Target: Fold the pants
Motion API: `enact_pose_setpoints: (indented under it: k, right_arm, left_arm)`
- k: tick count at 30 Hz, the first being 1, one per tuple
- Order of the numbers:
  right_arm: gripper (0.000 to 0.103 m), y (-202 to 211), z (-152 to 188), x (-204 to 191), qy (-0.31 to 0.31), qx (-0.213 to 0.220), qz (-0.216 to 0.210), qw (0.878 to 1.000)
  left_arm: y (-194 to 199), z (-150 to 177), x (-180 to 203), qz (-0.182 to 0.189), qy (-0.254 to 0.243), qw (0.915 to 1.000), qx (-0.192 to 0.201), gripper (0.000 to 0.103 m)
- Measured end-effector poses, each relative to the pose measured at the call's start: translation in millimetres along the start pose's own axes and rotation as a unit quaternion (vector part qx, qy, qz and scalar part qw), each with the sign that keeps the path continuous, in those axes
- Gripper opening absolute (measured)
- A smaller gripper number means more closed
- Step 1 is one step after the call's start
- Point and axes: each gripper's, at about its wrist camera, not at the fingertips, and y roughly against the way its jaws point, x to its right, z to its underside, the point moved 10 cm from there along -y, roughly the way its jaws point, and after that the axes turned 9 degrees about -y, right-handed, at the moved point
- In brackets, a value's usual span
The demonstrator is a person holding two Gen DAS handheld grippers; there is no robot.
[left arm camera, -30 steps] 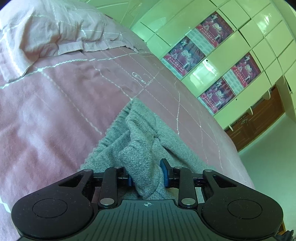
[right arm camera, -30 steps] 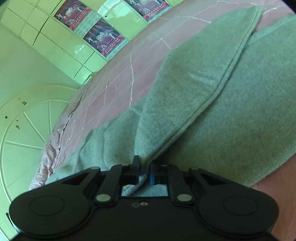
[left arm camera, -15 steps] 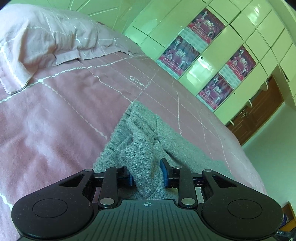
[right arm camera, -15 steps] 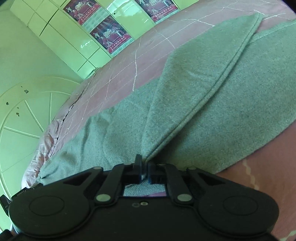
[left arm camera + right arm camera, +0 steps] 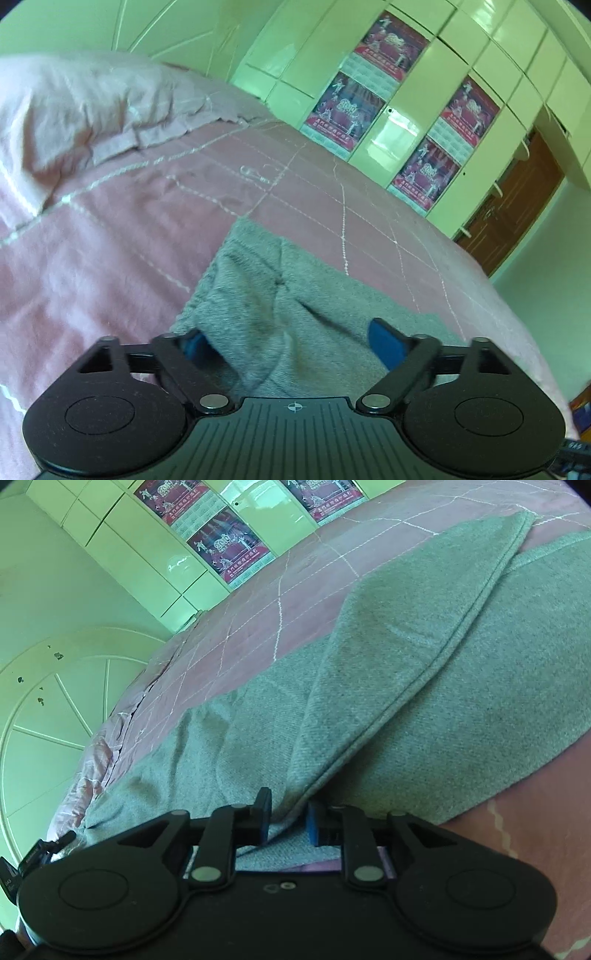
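A pink quilted bedspread (image 5: 110, 258) fills the lower part of both views, with a pillow (image 5: 85, 110) at the far left and pale green cupboards (image 5: 436, 122) hung with red posters (image 5: 351, 107) behind. The grey pants (image 5: 424, 686) lie spread on the bedspread, one leg laid over the other so a long seamed edge runs diagonally across the right wrist view. The left gripper (image 5: 291, 345) has just been opening: its jaws stand wide, with a bunched ridge of the pants (image 5: 266, 302) lying between them, but neither blue pad appears to press on it. The right gripper (image 5: 288, 821) has also just been opening, only a little; the folded edge still sits in the narrow gap between its jaws, and the pads seem to have come off it or to touch it only lightly. The step in hand looks like letting go after laying a fold. To do it well, the right jaws should probably part further before that hand pulls back, so the seamed edge is not dragged along and the upper leg stays aligned on the lower one. The left hand would best draw straight back along its own line, clear of the ridge, since a sideways sweep could catch the loose knit and undo the lay. The bunching at the left end may want smoothing flat before the next fold. Relative to the tools, the pants sit directly under and ahead of both grippers, reaching away across the bedspread.
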Motion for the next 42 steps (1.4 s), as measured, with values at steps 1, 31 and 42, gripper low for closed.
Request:
enact_pose_setpoints:
  k: [1, 31, 42]
  right_arm:
    - [0.02, 3, -1, -1, 0.0, 0.0, -0.002, 1.0]
    - [0.038, 44, -112, 105, -0.099, 0.124, 0.022, 0.987]
    - [0.026, 23, -148, 128, -0.15, 0.129, 0.005, 0.98]
  left_arm:
    - [4, -1, 3, -0.007, -0.004, 1.0, -0.001, 0.092]
    - [13, 87, 222, -0.092, -0.156, 0.9831, -0.028, 0.096]
    - [3, 128, 256, -0.126, -0.213, 0.9659, -0.076, 0.103]
